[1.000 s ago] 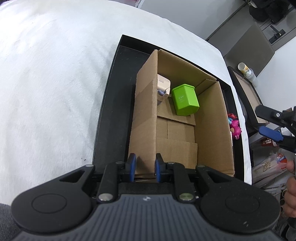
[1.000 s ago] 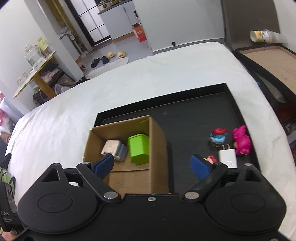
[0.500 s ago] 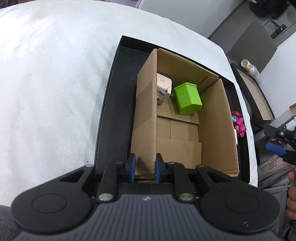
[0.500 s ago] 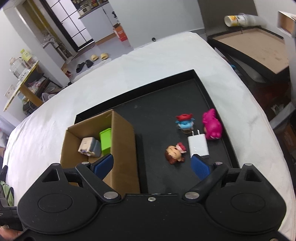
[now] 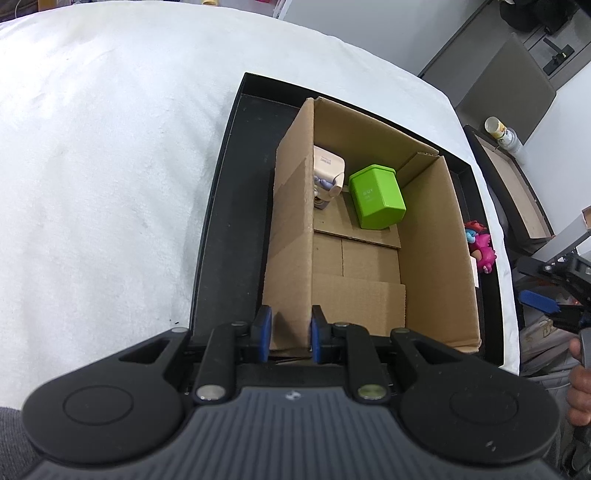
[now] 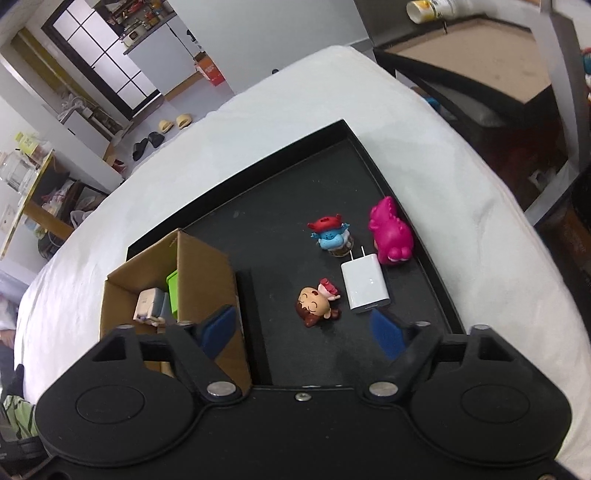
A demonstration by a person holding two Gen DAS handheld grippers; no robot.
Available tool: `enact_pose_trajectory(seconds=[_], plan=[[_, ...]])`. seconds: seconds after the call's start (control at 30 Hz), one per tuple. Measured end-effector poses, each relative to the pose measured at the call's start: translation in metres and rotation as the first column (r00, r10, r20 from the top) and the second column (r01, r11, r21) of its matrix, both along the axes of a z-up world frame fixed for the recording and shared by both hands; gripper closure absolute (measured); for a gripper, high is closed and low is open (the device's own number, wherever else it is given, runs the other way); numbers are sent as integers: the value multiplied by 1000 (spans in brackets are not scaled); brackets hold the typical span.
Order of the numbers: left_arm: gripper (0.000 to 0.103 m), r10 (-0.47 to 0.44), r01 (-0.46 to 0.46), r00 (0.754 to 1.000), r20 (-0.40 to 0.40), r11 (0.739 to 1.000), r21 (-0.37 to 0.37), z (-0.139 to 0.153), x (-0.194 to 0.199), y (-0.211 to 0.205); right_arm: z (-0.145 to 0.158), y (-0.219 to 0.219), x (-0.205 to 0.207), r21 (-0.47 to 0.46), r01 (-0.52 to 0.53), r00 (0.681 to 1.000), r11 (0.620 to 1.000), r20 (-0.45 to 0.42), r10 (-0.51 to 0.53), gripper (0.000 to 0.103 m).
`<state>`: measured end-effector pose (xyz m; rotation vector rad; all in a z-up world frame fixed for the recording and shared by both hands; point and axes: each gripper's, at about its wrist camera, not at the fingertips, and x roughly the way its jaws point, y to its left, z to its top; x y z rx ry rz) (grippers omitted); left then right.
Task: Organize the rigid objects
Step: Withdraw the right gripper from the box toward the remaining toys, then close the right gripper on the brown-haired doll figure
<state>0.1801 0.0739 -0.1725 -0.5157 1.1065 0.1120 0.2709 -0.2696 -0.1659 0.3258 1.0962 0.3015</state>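
Note:
My left gripper (image 5: 288, 334) is shut on the near left wall of the open cardboard box (image 5: 291, 229), which stands on a black tray (image 5: 225, 206). Inside the box lie a green cube container (image 5: 376, 195) and a cream charger (image 5: 327, 171). My right gripper (image 6: 304, 328) is open and empty, held above the tray (image 6: 280, 192) next to the box (image 6: 207, 266). Ahead of it on the tray lie a white charger (image 6: 365, 286), a brown-haired doll figure (image 6: 316, 304), a blue figure with a red hat (image 6: 330, 234) and a pink dinosaur (image 6: 391, 232).
The tray lies on a white cloth-covered surface (image 5: 103, 166). A second dark tray with a brown base (image 6: 476, 55) stands off the far right edge, with a bottle (image 6: 428, 9) beside it. The right gripper also shows at the right edge of the left wrist view (image 5: 554, 291).
My right gripper has swung right, away from over the box, so the white charger and the figures now lie in front of it. My left gripper has kept its hold on the box wall.

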Motion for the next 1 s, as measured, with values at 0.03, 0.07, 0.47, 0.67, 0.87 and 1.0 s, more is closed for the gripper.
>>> enact_pose_trajectory(seconds=[0.03, 0.07, 0.47, 0.67, 0.87, 1.0], plan=[[84, 1, -1, 1000, 0, 1000, 1, 0, 0, 0, -3, 0, 1, 4, -2, 1000, 1000, -6, 2, 31], [84, 1, -1, 1000, 0, 1000, 2, 0, 0, 0, -8, 1, 3, 10, -5, 1000, 1000, -15, 5, 36], [84, 3, -3, 1000, -7, 1000, 5, -2, 2, 0, -35, 21, 25, -40, -106, 994, 994, -37, 105, 50], [84, 3, -3, 1000, -12, 1000, -6, -4, 4, 0, -41, 37, 33, -113, -180, 984, 977, -35, 177, 50], [84, -1, 1, 1000, -18, 1000, -2, -5, 5, 0, -50, 55, 39, -198, -246, 969, 949, -39, 244, 50], [84, -2, 2, 1000, -18, 1000, 1, -5, 5, -1, -57, 65, 40, -253, -274, 961, 928, -43, 272, 52]])
